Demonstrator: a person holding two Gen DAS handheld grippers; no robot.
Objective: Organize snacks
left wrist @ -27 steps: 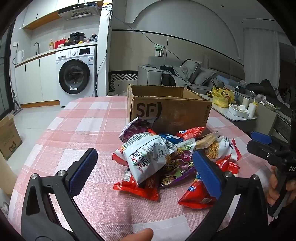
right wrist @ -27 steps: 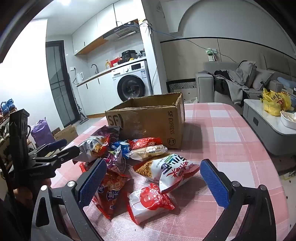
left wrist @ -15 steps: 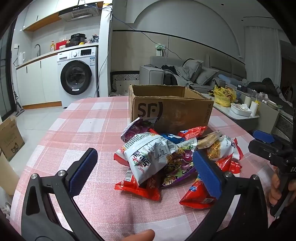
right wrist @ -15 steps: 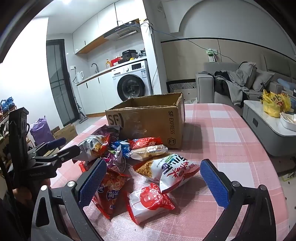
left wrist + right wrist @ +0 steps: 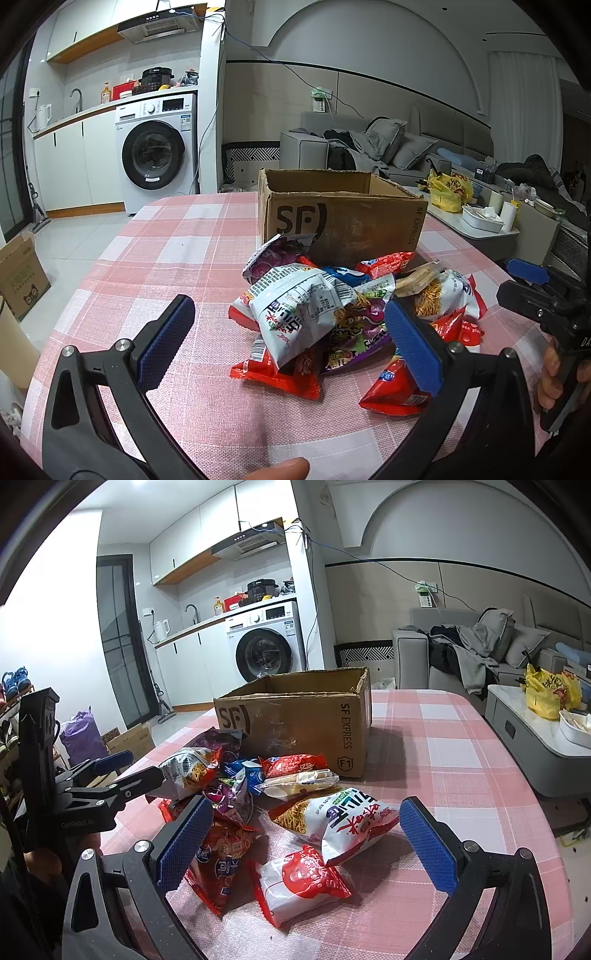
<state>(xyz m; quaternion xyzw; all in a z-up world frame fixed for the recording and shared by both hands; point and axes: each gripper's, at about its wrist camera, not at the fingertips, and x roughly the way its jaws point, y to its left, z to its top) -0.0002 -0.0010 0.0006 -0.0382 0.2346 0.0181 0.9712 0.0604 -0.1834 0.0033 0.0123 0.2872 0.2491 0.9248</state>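
A pile of snack bags (image 5: 332,317) lies on the pink checked tablecloth (image 5: 177,251) in front of an open cardboard SF box (image 5: 340,225). A white noodle-snack bag (image 5: 295,310) tops the pile. My left gripper (image 5: 288,343) is open and empty, held low just before the pile. My right gripper (image 5: 303,845) is open and empty; a red and white bag (image 5: 299,882) and a larger white bag (image 5: 340,819) lie between its fingers' line of sight. The box also shows in the right wrist view (image 5: 299,716). Each gripper shows in the other's view: right (image 5: 532,291), left (image 5: 122,771).
The table's near edge is close below both grippers. A washing machine (image 5: 155,158) and counter stand at the back left, a sofa (image 5: 369,147) behind the box, a low table (image 5: 535,731) with a yellow bag to the right. A cardboard box (image 5: 22,277) stands on the floor at left.
Both grippers have stayed nearly still; the left wrist view has shifted very slightly. The snacks and box have not moved.
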